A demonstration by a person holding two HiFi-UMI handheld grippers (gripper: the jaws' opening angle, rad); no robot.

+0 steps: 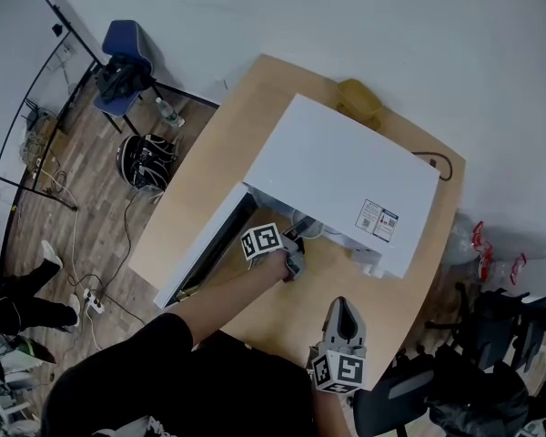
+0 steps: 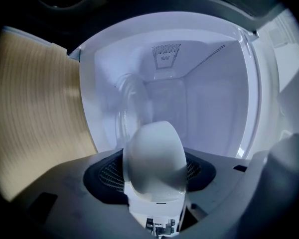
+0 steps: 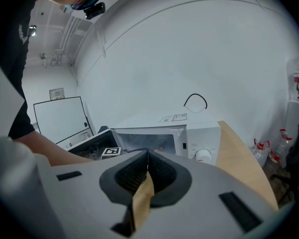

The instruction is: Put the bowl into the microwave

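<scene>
The bowl (image 2: 154,148), grasped edgewise by the left claw (image 2: 154,172), could be knocked loose against the microwave (image 2: 252,98) frame at 3 o'clock; the right claw (image 3: 146,172) is clenched empty.

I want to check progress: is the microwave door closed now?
No, the head view shows the door swung wide open at the front of the microwave.
</scene>
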